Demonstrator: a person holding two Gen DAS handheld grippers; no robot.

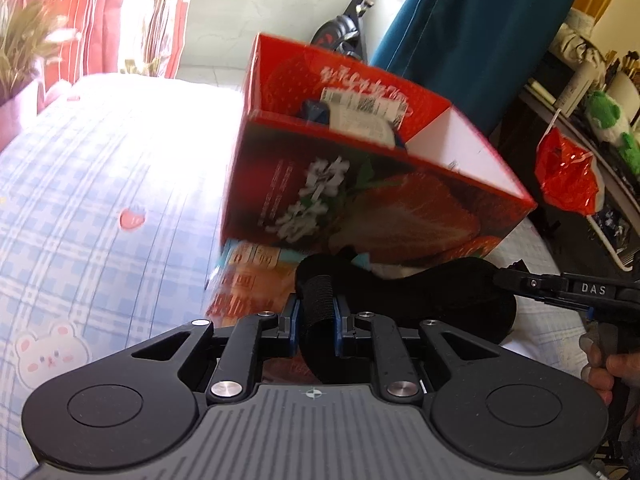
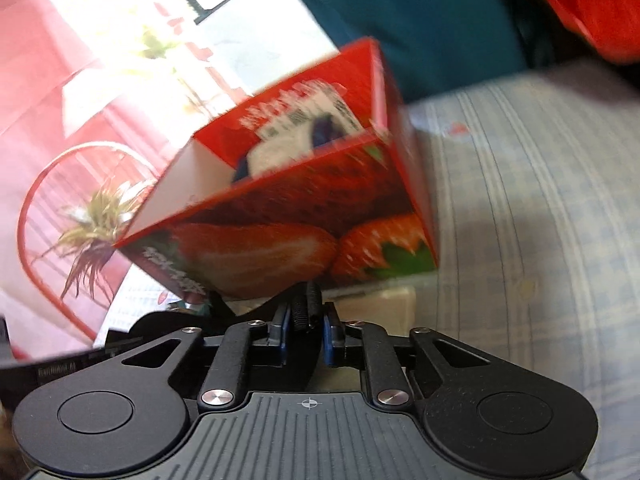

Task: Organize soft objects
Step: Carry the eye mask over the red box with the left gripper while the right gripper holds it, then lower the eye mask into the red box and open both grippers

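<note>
On the checked bedsheet (image 1: 80, 208), my left hand-held gripper (image 1: 316, 312) is clamped on one end of a black fabric strap (image 1: 404, 300); my right hand-held gripper (image 2: 306, 320) pinches the other end, before the open strawberry box (image 1: 360, 184).

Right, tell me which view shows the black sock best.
The left wrist view. There the black sock stretches between the left gripper and the right gripper. The right wrist view shows only a bunched bit pinched in the right gripper.
</note>
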